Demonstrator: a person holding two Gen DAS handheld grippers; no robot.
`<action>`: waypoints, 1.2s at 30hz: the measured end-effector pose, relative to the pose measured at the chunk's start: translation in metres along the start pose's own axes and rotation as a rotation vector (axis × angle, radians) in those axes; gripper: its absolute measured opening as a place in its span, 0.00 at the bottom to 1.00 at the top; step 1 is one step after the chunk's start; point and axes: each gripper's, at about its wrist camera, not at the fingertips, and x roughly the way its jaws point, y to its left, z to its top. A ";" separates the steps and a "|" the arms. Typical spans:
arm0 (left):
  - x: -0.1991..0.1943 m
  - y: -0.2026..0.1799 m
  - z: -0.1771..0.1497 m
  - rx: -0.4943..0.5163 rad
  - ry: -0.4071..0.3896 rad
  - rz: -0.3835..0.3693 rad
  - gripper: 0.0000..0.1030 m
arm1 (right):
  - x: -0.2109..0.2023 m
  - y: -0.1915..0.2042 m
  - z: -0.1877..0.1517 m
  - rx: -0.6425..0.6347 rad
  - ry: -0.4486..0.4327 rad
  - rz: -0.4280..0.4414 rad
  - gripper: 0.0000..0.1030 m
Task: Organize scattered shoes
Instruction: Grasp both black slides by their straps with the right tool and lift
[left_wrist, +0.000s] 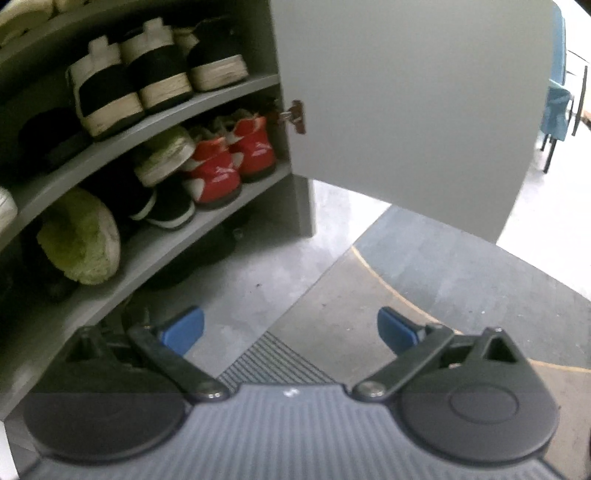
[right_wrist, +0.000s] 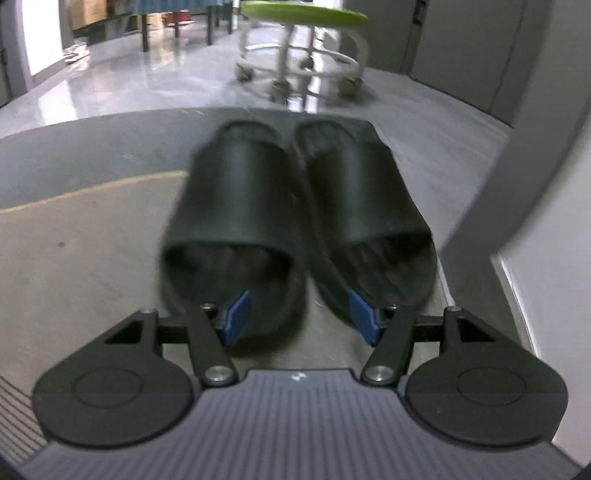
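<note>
Two black slide slippers lie side by side on a grey floor mat (right_wrist: 74, 240) in the right wrist view, the left slipper (right_wrist: 236, 192) touching the right slipper (right_wrist: 362, 192). My right gripper (right_wrist: 300, 315) is low at their heels and open. One of its blue pads (right_wrist: 236, 314) is over the left slipper's heel and the other is at the right slipper's inner heel edge, and neither visibly presses. My left gripper (left_wrist: 290, 330) is wide open and holds nothing, above the mat in front of the open shoe cabinet (left_wrist: 207, 99).
The cabinet shelves hold black-and-white sneakers (left_wrist: 122, 81), red sneakers (left_wrist: 229, 166) and a green fuzzy slipper (left_wrist: 81, 236). Its grey door (left_wrist: 406, 92) stands open to the right. A green rolling stool (right_wrist: 303, 14) stands beyond the slippers, and a grey panel (right_wrist: 535, 184) rises at their right.
</note>
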 end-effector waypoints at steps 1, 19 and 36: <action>0.002 -0.006 -0.002 0.021 -0.007 -0.005 0.98 | 0.004 -0.005 -0.002 -0.002 -0.008 0.008 0.61; 0.037 -0.055 -0.010 0.092 0.067 -0.059 0.98 | 0.076 -0.023 0.012 0.083 -0.178 0.082 0.85; 0.046 -0.071 -0.009 0.091 0.070 -0.129 0.98 | 0.054 -0.019 0.084 0.205 -0.245 0.012 0.58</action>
